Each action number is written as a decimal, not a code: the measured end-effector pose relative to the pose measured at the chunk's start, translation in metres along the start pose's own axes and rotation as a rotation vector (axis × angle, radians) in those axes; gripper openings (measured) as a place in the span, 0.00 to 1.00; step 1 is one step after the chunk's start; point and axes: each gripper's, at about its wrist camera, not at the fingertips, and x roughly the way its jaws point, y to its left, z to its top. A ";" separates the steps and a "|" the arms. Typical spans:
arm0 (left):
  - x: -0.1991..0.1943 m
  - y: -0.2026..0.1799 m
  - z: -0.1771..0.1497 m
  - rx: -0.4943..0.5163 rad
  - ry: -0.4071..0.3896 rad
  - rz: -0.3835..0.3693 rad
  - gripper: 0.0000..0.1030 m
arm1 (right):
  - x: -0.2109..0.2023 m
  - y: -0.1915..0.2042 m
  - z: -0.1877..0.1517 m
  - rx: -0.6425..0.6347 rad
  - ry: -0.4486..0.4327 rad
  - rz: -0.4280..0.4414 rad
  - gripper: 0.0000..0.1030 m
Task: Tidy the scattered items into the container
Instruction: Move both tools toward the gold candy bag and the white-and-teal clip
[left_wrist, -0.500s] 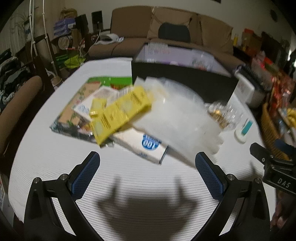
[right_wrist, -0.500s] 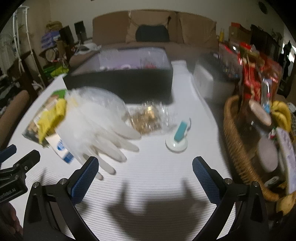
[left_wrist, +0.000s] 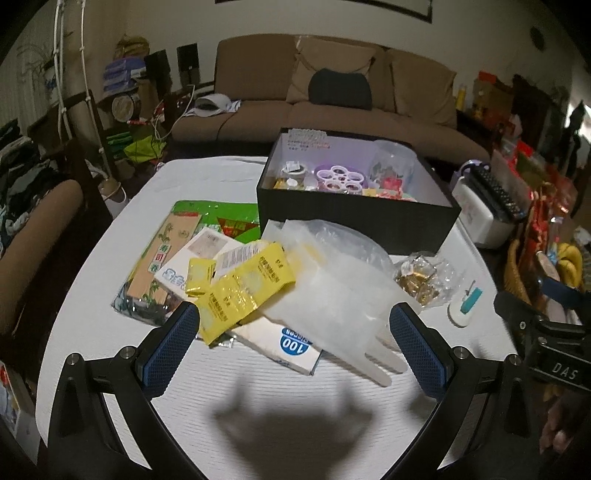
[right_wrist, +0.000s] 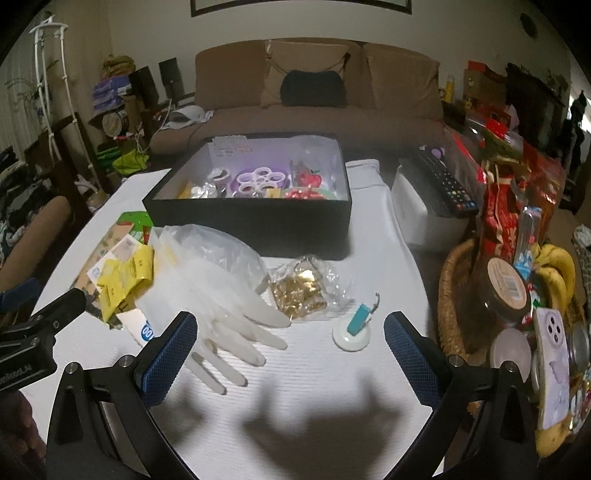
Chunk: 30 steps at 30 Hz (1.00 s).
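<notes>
A black open box (left_wrist: 354, 221) (right_wrist: 251, 225) with small items inside stands at the back of the white table. In front of it lie clear plastic gloves in a bag (left_wrist: 332, 295) (right_wrist: 218, 295), yellow packets (left_wrist: 243, 291) (right_wrist: 125, 280), a white box marked 100 (left_wrist: 280, 343), a green packet (left_wrist: 173, 251), a clear bag of gold pieces (left_wrist: 421, 280) (right_wrist: 303, 291) and a white disc with a teal clip (left_wrist: 463, 306) (right_wrist: 356, 326). My left gripper (left_wrist: 295, 347) is open and empty above the pile's near edge. My right gripper (right_wrist: 290, 354) is open and empty near the disc.
A wicker basket (right_wrist: 454, 295) of bananas, jars and snacks stands at the table's right edge. A white appliance with a remote on it (right_wrist: 428, 210) sits right of the box. A brown sofa (right_wrist: 317, 107) is behind the table, a chair (left_wrist: 37, 236) at the left.
Both grippers have risen and tilted, so the inside of the black box now shows. The items on the table have not moved.
</notes>
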 end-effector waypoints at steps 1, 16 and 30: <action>0.002 0.000 0.002 0.002 0.003 -0.002 1.00 | 0.000 0.000 0.003 -0.005 0.000 0.001 1.00; 0.073 0.002 0.075 -0.010 0.034 0.009 1.00 | 0.051 -0.014 0.097 -0.047 -0.003 0.024 1.00; 0.146 0.003 0.127 0.031 0.035 0.026 1.00 | 0.134 -0.027 0.144 0.016 0.082 0.015 1.00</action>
